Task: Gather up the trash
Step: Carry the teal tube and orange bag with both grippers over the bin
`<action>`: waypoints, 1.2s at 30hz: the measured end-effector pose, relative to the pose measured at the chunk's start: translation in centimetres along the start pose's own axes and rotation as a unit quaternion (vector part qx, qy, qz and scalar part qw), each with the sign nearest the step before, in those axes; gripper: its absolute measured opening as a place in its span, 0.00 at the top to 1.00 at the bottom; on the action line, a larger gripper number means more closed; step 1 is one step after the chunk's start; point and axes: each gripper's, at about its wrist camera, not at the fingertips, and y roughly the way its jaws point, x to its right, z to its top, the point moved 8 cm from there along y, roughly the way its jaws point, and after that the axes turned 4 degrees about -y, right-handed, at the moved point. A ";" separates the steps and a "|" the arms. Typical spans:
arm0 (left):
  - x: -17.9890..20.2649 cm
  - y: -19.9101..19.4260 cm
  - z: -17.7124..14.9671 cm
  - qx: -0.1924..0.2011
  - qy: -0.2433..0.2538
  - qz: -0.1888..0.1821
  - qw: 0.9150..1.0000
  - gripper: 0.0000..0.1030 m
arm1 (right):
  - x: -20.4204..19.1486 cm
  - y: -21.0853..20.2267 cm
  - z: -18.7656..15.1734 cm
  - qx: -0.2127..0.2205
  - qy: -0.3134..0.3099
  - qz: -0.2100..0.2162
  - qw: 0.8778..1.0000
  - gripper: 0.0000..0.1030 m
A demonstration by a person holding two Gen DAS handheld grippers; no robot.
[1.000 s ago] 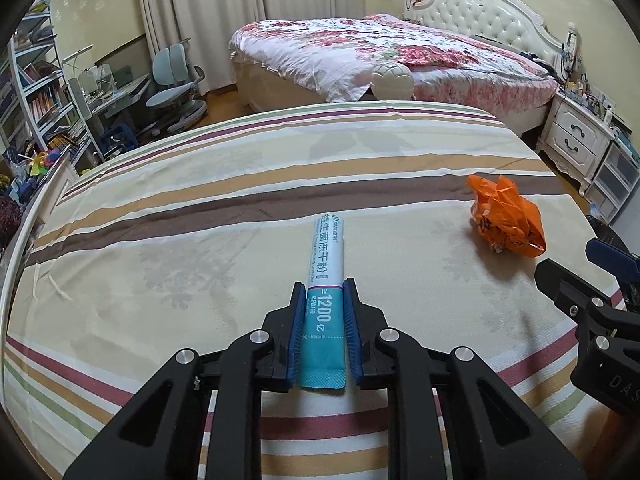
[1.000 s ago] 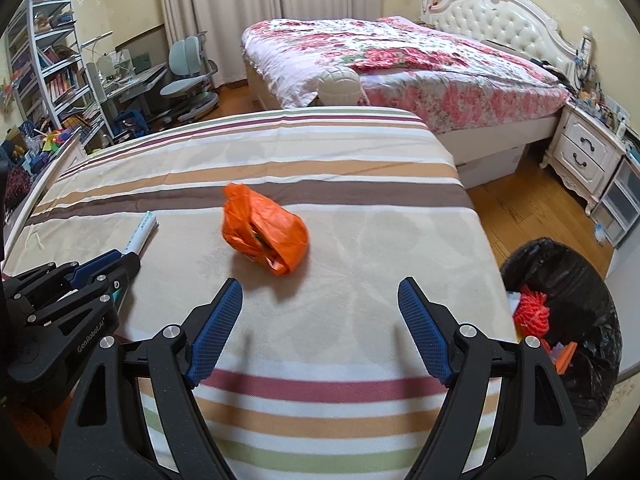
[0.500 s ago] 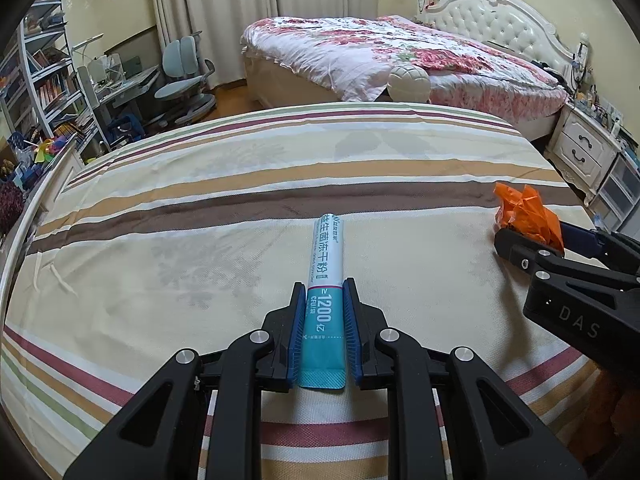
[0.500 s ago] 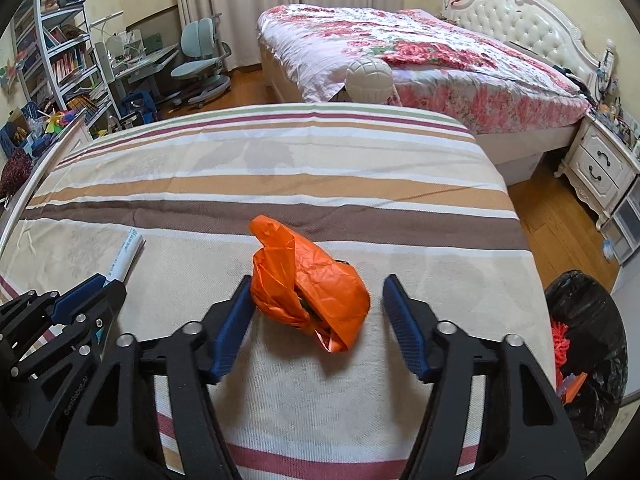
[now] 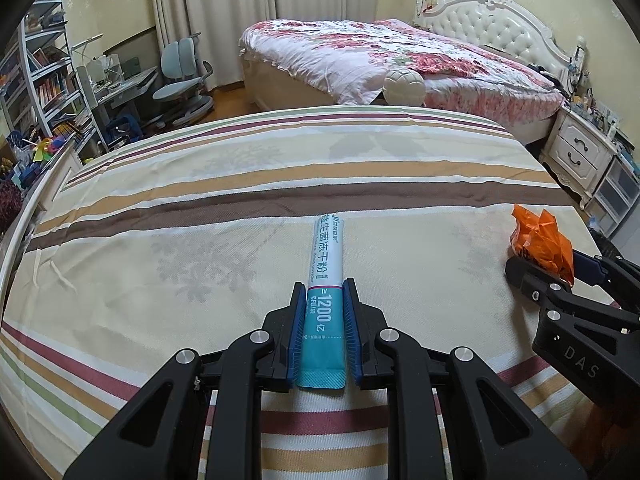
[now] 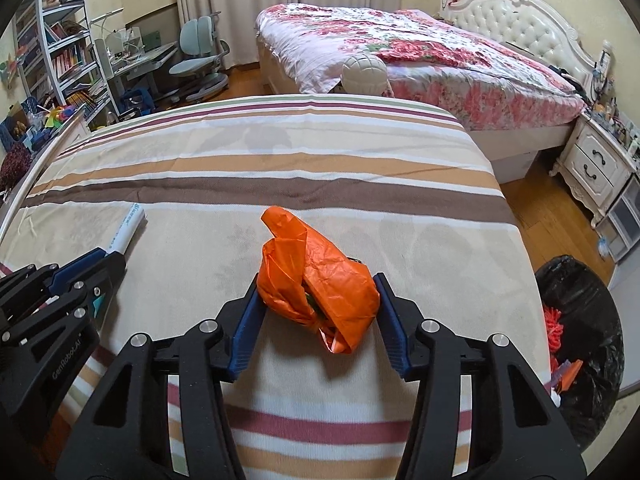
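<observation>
Across the left wrist view, a striped bedsheet (image 5: pixel 224 216) covers the near bed, banded in brown, tan, maroon and green on cream. The left claw (image 5: pixel 323 296) is clamped on a teal-and-white powder sachet (image 5: pixel 326 280), whose far end lies forward on the sheet while its near end sits between the blue pads. At the right edge the right claw (image 5: pixel 560 264) comes in from the side, cut off by the frame, with a crumpled orange plastic bag (image 5: pixel 540 240) at its tips. Beyond the foot of the near bed stands a second bed with a floral quilt (image 5: pixel 380 52) and a tufted white headboard (image 5: pixel 504 28); a pale ribbed ball (image 5: pixel 404 88) shows just past the sheet's far edge. A grey desk chair (image 5: pixel 180 76) and bookshelves (image 5: pixel 44 88) fill the left, a white nightstand (image 5: pixel 580 152) the right.

From the right wrist view, the right claw (image 6: pixel 318 284) has just been closing, and its blue pads now press both flanks of the orange plastic bag (image 6: pixel 320 276), which rests on the striped bedsheet (image 6: pixel 320 168). Something dark green shows inside the bag but is too small to name. The left claw (image 6: pixel 102 264) enters at lower left, hiding most of the powder sachet (image 6: pixel 130 226). Beside the bed on the wooden floor (image 6: pixel 552 216) stands a bin lined with a black trash bag (image 6: pixel 580 296), partly cut off, holding red and orange scraps.
</observation>
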 end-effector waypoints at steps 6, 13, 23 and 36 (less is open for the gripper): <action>1.1 -0.8 -0.6 0.002 0.005 -0.013 1.000 0.81 | 1.1 -1.6 -1.5 0.004 0.010 -0.004 1.000 0.50; 2.8 -1.9 -1.4 0.006 0.013 -0.029 0.999 0.81 | 2.7 -3.6 -3.1 0.011 0.019 -0.018 1.000 0.50; 6.2 -3.9 -2.1 0.019 0.033 -0.053 0.998 0.81 | 5.2 -5.9 -4.8 0.022 0.041 -0.034 0.998 0.50; 13.0 -5.5 -1.6 0.038 0.077 -0.094 0.992 0.81 | 11.9 -8.9 -6.7 0.040 0.098 -0.072 0.992 0.50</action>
